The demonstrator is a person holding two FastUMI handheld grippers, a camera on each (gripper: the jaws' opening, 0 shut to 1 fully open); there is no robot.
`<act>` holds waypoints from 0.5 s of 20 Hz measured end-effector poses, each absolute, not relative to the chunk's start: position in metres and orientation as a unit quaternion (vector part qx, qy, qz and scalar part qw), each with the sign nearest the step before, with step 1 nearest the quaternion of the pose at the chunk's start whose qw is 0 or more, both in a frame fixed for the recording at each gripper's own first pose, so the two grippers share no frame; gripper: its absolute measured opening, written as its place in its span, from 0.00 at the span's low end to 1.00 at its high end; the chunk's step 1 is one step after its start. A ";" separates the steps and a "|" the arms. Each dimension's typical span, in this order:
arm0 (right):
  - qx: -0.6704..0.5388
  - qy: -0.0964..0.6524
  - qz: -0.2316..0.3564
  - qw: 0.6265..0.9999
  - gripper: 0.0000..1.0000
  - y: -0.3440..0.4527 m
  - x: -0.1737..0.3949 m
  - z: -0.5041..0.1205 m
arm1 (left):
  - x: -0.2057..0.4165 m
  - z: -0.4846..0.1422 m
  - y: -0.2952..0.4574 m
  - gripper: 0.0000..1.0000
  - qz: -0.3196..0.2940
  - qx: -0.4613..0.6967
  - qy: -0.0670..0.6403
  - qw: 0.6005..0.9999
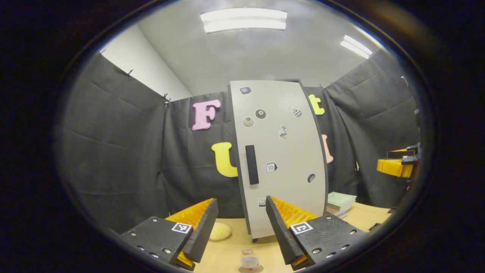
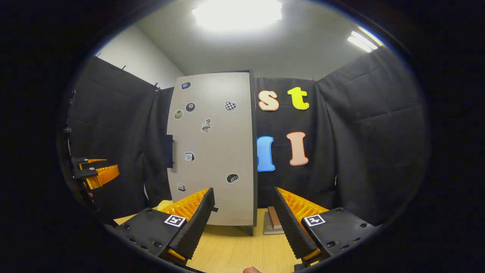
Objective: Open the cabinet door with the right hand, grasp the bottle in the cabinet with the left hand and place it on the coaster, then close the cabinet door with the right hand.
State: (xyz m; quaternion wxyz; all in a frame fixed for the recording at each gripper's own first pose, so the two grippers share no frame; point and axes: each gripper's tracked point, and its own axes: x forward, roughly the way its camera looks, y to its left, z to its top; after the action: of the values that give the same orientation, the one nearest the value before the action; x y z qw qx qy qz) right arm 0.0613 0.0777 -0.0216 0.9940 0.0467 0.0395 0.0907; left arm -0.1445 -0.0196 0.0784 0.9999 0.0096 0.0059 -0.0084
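Both grippers, left and right, hang wide open before the closed grey sticker-dotted cabinet door; a small clear bottle stands on the wooden table.

This is a staged recording booth set up inside a plain room, not a lived-in home. Black cloth hangs as walls on all sides, clipped along its top edge, and above it a bare white wall and a grey ceiling with strip lights show through. A wooden table carries a small grey cabinet dotted with stickers, a stack of books beside it and a yellow sponge. Printed square markers sit on the handheld tools, a sign of tracked data collection.
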 end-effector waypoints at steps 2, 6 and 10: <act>0.054 0.037 0.088 0.994 0.92 0.081 0.058 -0.014 | -0.146 0.080 -0.017 0.76 -0.006 0.017 0.001 1.000; 0.048 0.029 0.081 0.995 0.97 0.084 0.054 -0.007 | -0.154 0.082 -0.013 0.76 -0.014 0.018 -0.006 1.000; 0.048 0.031 0.083 0.995 0.97 0.094 0.046 -0.006 | -0.154 0.077 -0.006 0.77 -0.019 0.012 -0.002 1.000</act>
State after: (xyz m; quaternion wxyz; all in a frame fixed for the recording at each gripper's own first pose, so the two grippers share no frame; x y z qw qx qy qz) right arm 0.0464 0.0943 -0.0056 0.9949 0.0483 0.0306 0.0829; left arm -0.1543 -0.0057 0.0775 0.9997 0.0124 -0.0022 -0.0185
